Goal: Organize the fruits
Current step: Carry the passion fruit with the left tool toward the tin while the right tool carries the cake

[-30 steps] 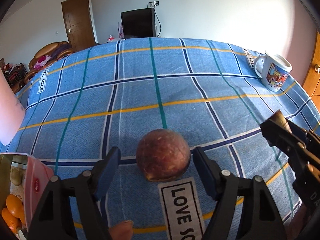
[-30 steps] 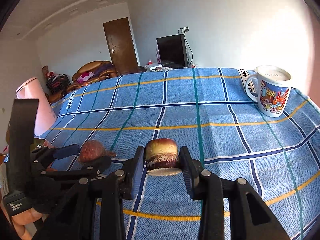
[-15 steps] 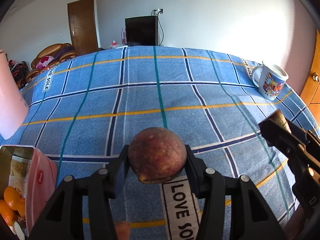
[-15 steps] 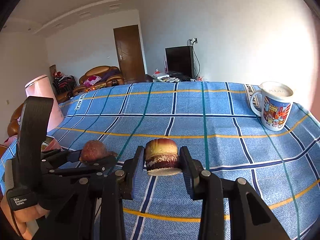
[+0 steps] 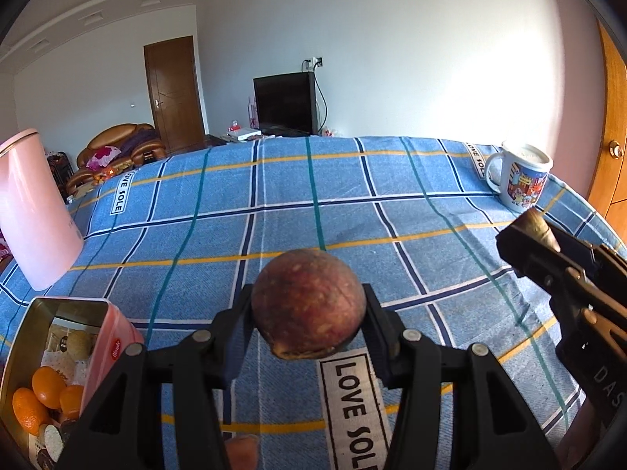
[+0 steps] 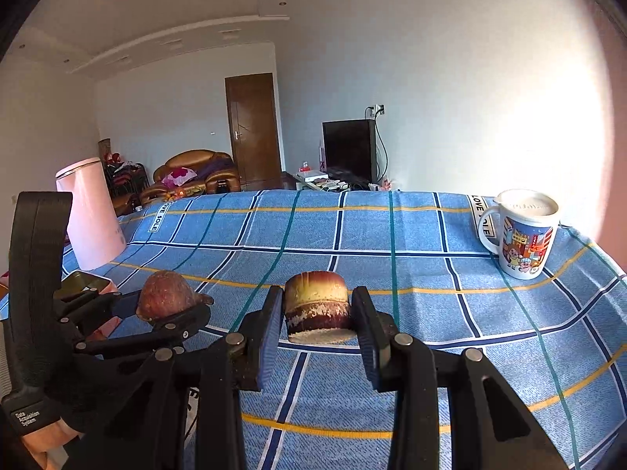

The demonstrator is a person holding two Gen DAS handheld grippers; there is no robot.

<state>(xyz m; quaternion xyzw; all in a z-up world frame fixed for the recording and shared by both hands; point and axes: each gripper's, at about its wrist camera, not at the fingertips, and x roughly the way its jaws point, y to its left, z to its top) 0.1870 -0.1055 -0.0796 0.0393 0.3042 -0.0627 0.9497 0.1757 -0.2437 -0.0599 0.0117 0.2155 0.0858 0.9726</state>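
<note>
Far left, pink tin box (image 5: 113,337) sits open on the blue plaid tabletop (image 5: 352,211). It holds oranges (image 5: 43,391) and some pale items I can't identify, so it's probably the collection spot. Pink kettle (image 5: 31,211) stands behind it, not involved.

Left claw (image 5: 307,313) is clenched on a round reddish-brown fruit (image 5: 307,305), lifted clear of the cloth, likely so it can go to the box. Skin is mottled and rough with pale flecks and a darker, ragged underside.

Right claw (image 6: 316,309) is clenched on a second fruit piece (image 6: 316,305), held above the tabletop just right of the left claw. This piece looks cut: flat top, brown-to-cream banding, whitish flesh at the bottom edge. Can't tell the kind.

Far right, cartoon mug (image 6: 523,233) stands upright near the tabletop edge, well apart from both claws.
</note>
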